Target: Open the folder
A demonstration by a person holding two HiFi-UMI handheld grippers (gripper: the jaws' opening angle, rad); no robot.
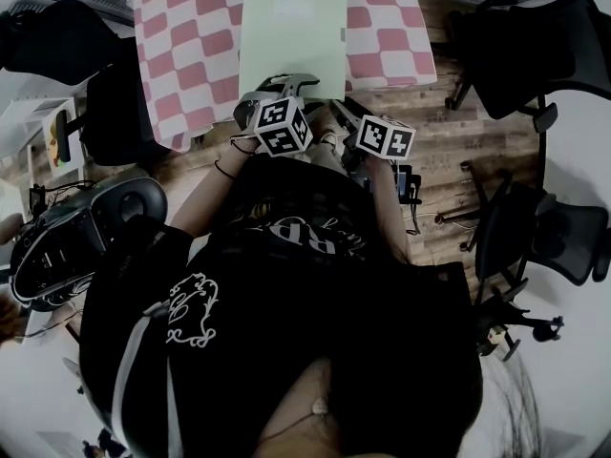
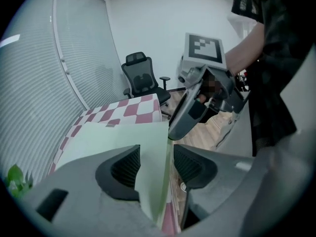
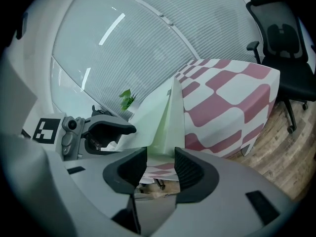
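Between the pads of the left gripper, a near corner of the pale green folder is standing edge-on. The jaws are sitting a little apart with the sheet in the gap, and whether either pad is touching it I cannot tell. Ahead of this gripper the folder is lying on the pink-and-white checked tablecloth, with a black office chair well beyond it. Just to its right, the right gripper is pointing at the same near edge. Its jaws are also standing narrowly open and holding nothing, and the folder's lower edge is hanging just ahead of the tips, its two leaves splitting into a slim V. Off to that gripper's left a small green plant is showing. Both bare forearms are reaching forward from the body, close together — left forearm, right forearm — with the hands holding the grippers side by side at the table's near edge
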